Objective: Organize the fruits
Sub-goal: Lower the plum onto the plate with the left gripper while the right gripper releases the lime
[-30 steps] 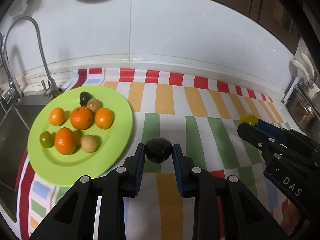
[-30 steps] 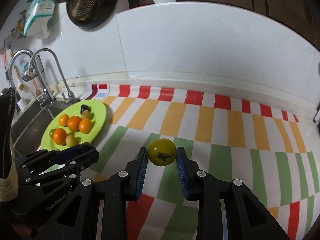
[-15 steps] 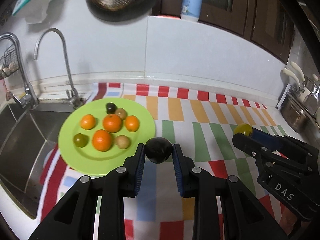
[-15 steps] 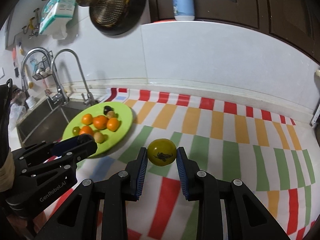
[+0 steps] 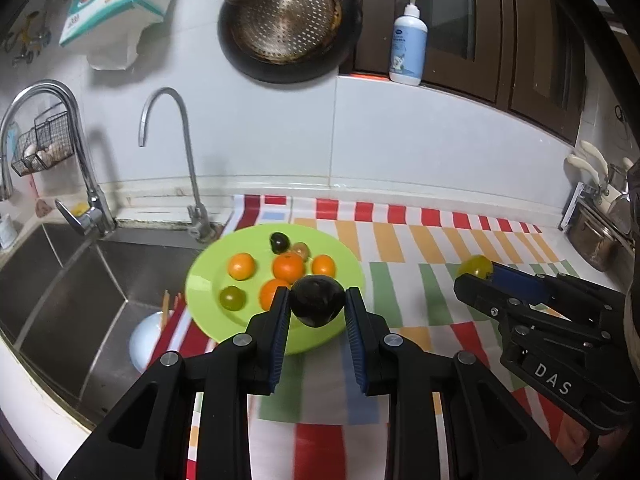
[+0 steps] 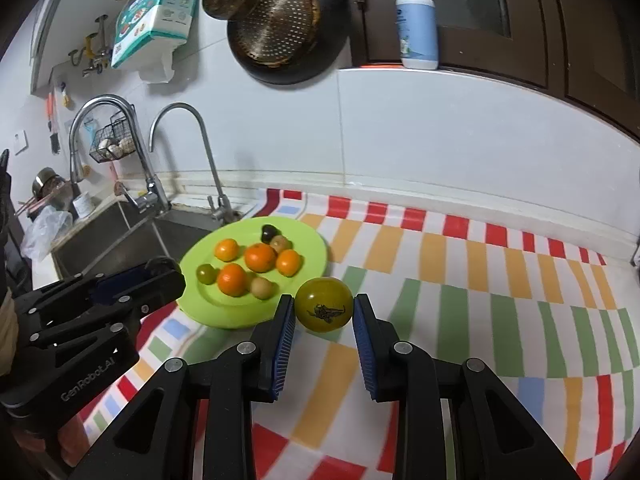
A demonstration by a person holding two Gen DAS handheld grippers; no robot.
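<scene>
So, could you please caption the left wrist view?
Left tool grips a dark fruit above the green plate.

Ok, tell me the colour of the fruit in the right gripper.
Yellow-green fruit with a dark mark on its skin; right wrist view shows it best.

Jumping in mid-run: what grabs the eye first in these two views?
Each gripper grips a fruit: the left gripper clamps a dark fruit in front of the green plate, and the right gripper pinches a yellow-green tomato above the striped cloth. The plate, beside the sink, carries oranges and smaller fruits.
</scene>
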